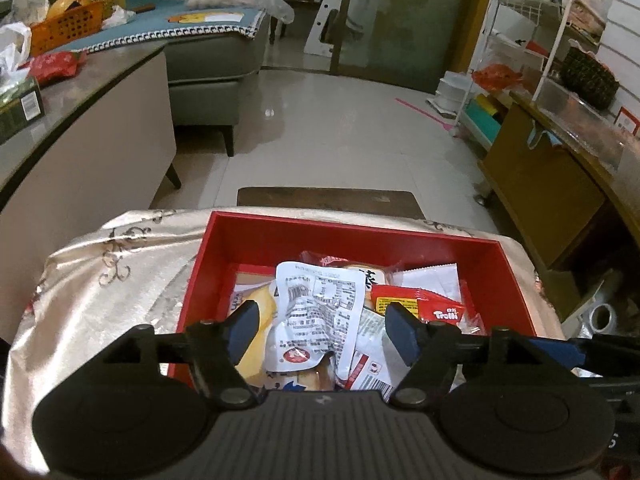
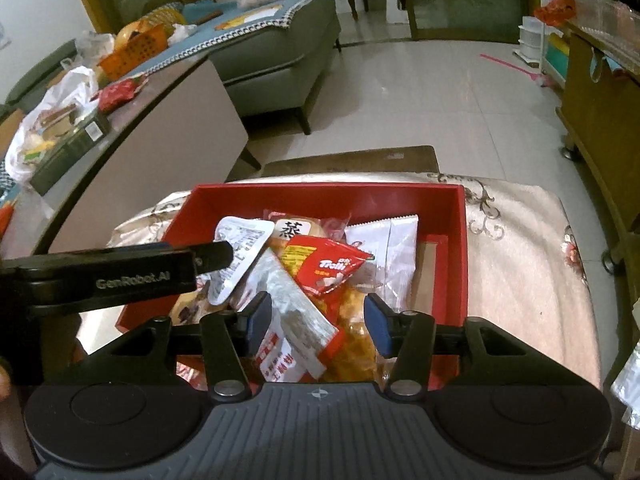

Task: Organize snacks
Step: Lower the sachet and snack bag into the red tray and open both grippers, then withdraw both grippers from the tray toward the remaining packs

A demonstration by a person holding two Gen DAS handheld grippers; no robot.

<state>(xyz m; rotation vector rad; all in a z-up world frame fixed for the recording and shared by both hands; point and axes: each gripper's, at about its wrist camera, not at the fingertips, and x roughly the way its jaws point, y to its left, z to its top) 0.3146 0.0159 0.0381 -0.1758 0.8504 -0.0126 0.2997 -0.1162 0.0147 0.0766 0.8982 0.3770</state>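
Two grippers hang over the one red box [image 1: 516,280], and we find neither grasping anything. The left gripper [image 1: 322,330] stands with its blue pads parted, released, around a white printed pouch [image 1: 316,312] low in the middle of its frame; the pads do not press it. The right gripper [image 2: 318,326] is likewise parted, straddling a silver-and-red packet [image 2: 296,320] and an orange snack bag [image 2: 352,344] at the lower centre, with no squeeze visible. We judge the step in hand to be picking one packet from the heap. To do it well, we would single out the top pouch, close on a flat edge, not the crinkled middle, and lift straight so the neighbours, the red Trolli packet [image 2: 328,268] among them, stay put. Both tools pitch steeply downward into the box, side by side; the left gripper's body crosses the left of the right-wrist frame.
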